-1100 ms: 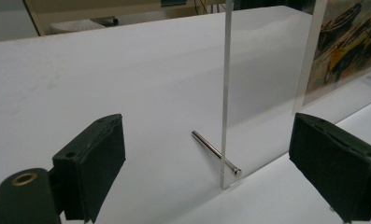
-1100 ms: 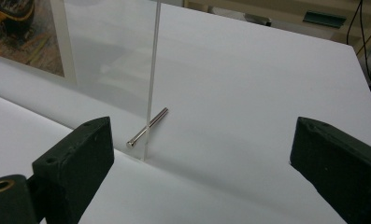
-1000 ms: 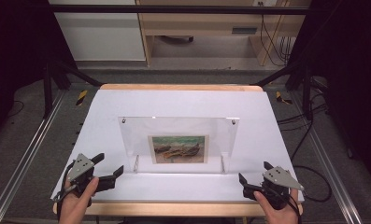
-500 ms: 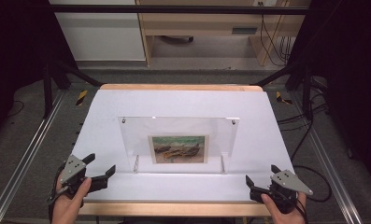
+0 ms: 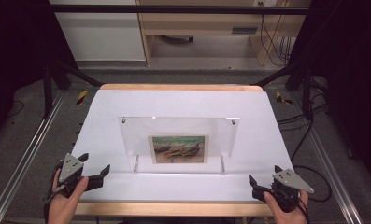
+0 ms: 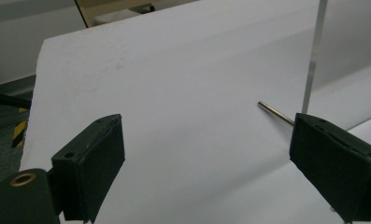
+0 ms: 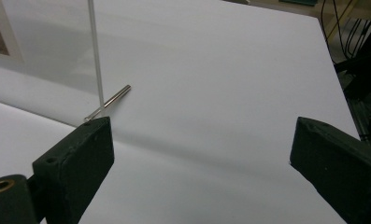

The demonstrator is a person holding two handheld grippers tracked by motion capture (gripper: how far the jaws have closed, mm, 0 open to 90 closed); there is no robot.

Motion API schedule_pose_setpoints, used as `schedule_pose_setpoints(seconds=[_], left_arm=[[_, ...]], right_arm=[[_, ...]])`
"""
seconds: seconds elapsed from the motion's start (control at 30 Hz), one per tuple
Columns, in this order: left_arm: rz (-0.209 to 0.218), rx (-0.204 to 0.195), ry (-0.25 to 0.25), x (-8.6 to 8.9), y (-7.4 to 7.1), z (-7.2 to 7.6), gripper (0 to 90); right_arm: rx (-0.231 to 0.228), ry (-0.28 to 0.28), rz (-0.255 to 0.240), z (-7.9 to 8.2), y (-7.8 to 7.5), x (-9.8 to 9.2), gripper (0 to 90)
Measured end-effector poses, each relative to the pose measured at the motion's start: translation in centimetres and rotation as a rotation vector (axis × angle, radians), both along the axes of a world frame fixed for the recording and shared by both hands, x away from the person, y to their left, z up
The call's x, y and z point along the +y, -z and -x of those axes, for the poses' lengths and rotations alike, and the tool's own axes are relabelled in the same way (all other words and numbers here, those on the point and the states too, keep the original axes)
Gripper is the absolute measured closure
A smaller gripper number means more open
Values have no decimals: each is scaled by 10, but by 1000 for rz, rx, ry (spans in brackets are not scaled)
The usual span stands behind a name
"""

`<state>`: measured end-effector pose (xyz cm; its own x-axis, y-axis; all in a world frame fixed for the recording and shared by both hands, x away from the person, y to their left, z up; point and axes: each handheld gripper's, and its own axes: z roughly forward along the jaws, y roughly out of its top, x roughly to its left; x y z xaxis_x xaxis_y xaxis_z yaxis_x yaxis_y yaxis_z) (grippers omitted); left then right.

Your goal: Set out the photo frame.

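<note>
1. Change since prev. frames. Both grippers have backed off toward the near edge of the table (image 5: 103, 135). A second ago they sat closer to the acrylic photo frame (image 5: 178, 144), further in on the white surface; half a second ago they were already retreating. Now the left gripper (image 5: 95, 173) sits at the near-left corner and the right gripper (image 5: 257, 185) at the near-right corner, each well apart from the frame. The frame itself has not shifted: same spot, mid-table, upright on its two metal standoff pins, print facing the near side.

2. Meaning for the work. Judged from position only: the frame looks set and released, and the hands appear to be withdrawing to a rest pose. No contact remains w/ the frame, so the placing step is prob. complete.

3. Left gripper. Jaws spread wide, nothing between them. The left gripper view shows bare white surface between the pads, w/ the frame's left edge (image 6: 315, 51) and one pin (image 6: 275, 112) just beyond the right-hand pad. No touch visible.

4. Right gripper. Jaws likewise spread wide and empty. The right gripper view shows the frame's right edge (image 7: 95, 56) and the other pin (image 7: 109, 103) ahead of the left-hand pad, apart from it.

5. Hands. One hand (image 5: 67, 200) wraps the left gripper body, the other hand (image 5: 286, 210) the right; both at the table's near rim.
</note>
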<state>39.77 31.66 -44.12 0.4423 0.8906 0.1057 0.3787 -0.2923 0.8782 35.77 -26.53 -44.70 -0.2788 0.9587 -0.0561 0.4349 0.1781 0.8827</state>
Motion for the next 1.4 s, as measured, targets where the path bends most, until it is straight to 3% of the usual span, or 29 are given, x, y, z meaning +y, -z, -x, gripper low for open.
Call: schedule_pose_setpoints(seconds=[0.13,0.5,0.8,1.03,1.2,1.4], left_arm=[[-36,17,-9,2,3,-7,96],[-92,53,-22,3,12,-22,88],[-104,53,-32,-1,17,-33,82],[-140,55,-45,-3,24,-49,81],[-137,42,-67,-2,27,-64,81],[-121,63,-80,4,32,-72,78]], right_arm=[[18,24,0,-7,3,-2,74],[67,82,65,-27,15,-4,97],[88,114,85,-47,21,-7,97],[104,136,87,-64,25,-9,97],[98,147,92,-72,26,-10,97],[102,157,87,-81,27,-10,97]])
